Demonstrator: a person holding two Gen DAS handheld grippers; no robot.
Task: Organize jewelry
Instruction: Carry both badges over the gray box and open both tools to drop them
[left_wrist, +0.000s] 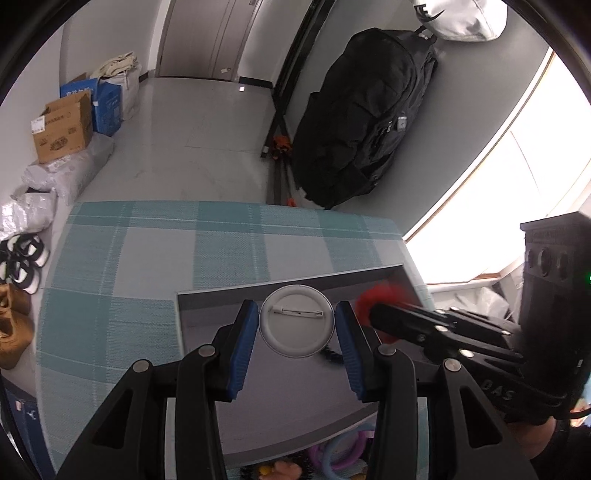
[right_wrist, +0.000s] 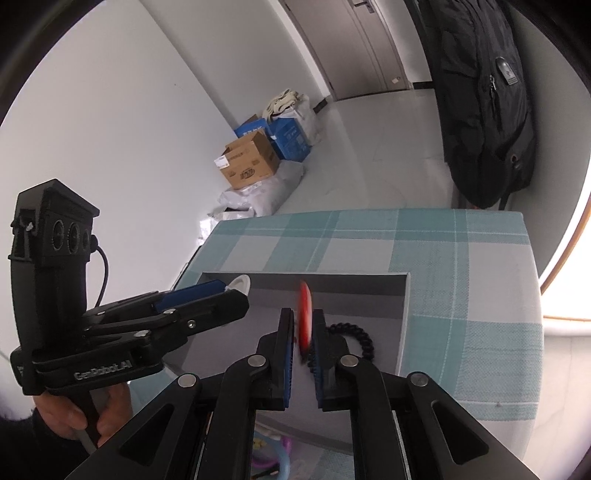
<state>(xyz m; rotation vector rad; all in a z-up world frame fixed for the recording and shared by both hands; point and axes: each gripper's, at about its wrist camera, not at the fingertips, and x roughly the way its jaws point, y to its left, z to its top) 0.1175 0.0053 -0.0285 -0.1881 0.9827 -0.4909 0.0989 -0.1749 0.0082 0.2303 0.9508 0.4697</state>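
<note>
A grey open box (left_wrist: 280, 286) (right_wrist: 404, 314) sits on the checked tablecloth. My left gripper (left_wrist: 297, 325) (right_wrist: 229, 290) is shut on a round silver pin badge (left_wrist: 296, 320) (right_wrist: 240, 283), back side up, held over the box. My right gripper (right_wrist: 303, 328) (left_wrist: 373, 310) is shut on a red fluffy ornament (right_wrist: 304, 314) (left_wrist: 369, 299), held edge-on over the box's right part. A black beaded bracelet (right_wrist: 360, 338) (left_wrist: 330, 355) lies on the box floor, partly hidden by the fingers.
Purple and blue rings (left_wrist: 341, 448) (right_wrist: 273, 454) and a dark hair item (left_wrist: 280, 470) lie in front of the box. A black backpack (left_wrist: 364, 114) hangs beyond the table (left_wrist: 122, 258). Cardboard boxes (left_wrist: 64, 125) and shoes (left_wrist: 22, 258) stand on the floor at left.
</note>
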